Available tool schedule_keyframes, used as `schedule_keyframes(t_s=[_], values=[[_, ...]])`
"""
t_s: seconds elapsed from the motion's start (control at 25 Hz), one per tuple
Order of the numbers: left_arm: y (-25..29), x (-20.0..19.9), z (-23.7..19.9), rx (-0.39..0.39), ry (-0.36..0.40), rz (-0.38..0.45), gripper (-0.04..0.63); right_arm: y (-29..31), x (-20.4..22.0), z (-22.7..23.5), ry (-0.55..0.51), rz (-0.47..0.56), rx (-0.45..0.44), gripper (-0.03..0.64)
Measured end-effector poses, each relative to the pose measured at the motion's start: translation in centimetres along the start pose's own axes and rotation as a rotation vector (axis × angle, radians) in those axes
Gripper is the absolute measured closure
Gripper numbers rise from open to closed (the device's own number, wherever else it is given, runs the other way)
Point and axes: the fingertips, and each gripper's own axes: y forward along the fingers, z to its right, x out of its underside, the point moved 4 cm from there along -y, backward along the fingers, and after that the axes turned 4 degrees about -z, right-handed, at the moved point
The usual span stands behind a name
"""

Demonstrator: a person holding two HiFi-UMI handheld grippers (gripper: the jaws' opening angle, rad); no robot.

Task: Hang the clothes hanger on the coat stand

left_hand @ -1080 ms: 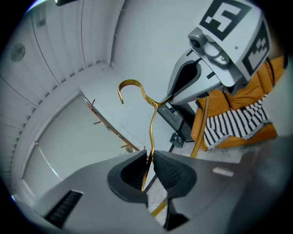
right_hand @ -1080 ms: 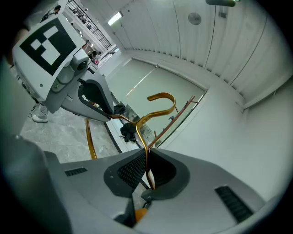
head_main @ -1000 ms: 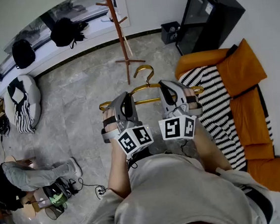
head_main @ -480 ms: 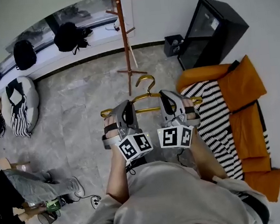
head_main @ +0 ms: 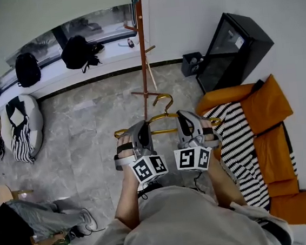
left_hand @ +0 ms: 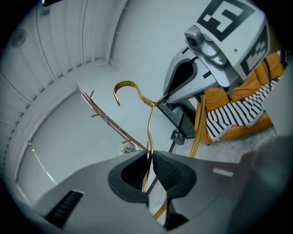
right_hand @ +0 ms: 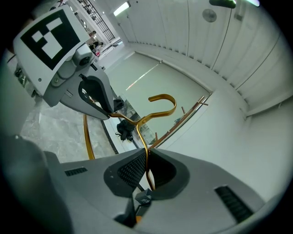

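The carrying step is judged to be in hand: the gold clothes hanger (head_main: 166, 130) is held in the air in front of the person, hook uppermost, and has not yet been brought to the coat stand (head_main: 141, 44), which stands apart from it further out on the stone floor (head_main: 88, 126). One shoulder of the wire is pinched by the left hand-held gripper (head_main: 139, 127), whose narrow jaws are closing tighter on it; the other shoulder is clamped between the almost shut pads of the right hand-held gripper (head_main: 184, 117). For the next move, the hanger would need to be raised and carried forward, kept level by both grips, until the open hook can be dropped over one of the stand's pegs. The layout of the room is given only by the head view: the stand's foot, the orange sofa (head_main: 268, 134) with its striped throw, and a person crouched on the floor at lower left. The wire's seat between the ribbed pads, and the pegs high on the pole, are shown only in the two gripper views.
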Motion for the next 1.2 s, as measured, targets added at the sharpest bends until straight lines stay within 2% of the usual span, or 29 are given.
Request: schedule_keyframes(t_s=[0.2, 0.36, 0.56, 0.76, 1.2], values=[[1.2, 2.1, -2.0, 0.014, 0.108, 0.011, 0.565, 2.0, -2.1, -1.1, -0.018, -0.016, 0.009, 0.603], [2.5, 3.1, -3.4, 0.032, 0.131, 0.025, 0.565, 3.5, -2.9, -1.6, -0.003, -0.046, 0.007, 0.603], [3.9, 2.9, -3.2, 0.043, 0.112, 0.042, 0.565, 4.8, -2.3, -1.2, -0.019, -0.068, 0.014, 0.603], [5.8, 3.3, -3.2, 0.050, 0.097, 0.019, 0.565, 7.0, -1.7, -1.2, -0.015, -0.063, -0.004, 0.603], [11.9, 4.8, -7.8, 0.008, 0.070, -0.039, 0.565, 15.3, -3.5, 0.1, -0.031, 0.007, -0.031, 0.603]])
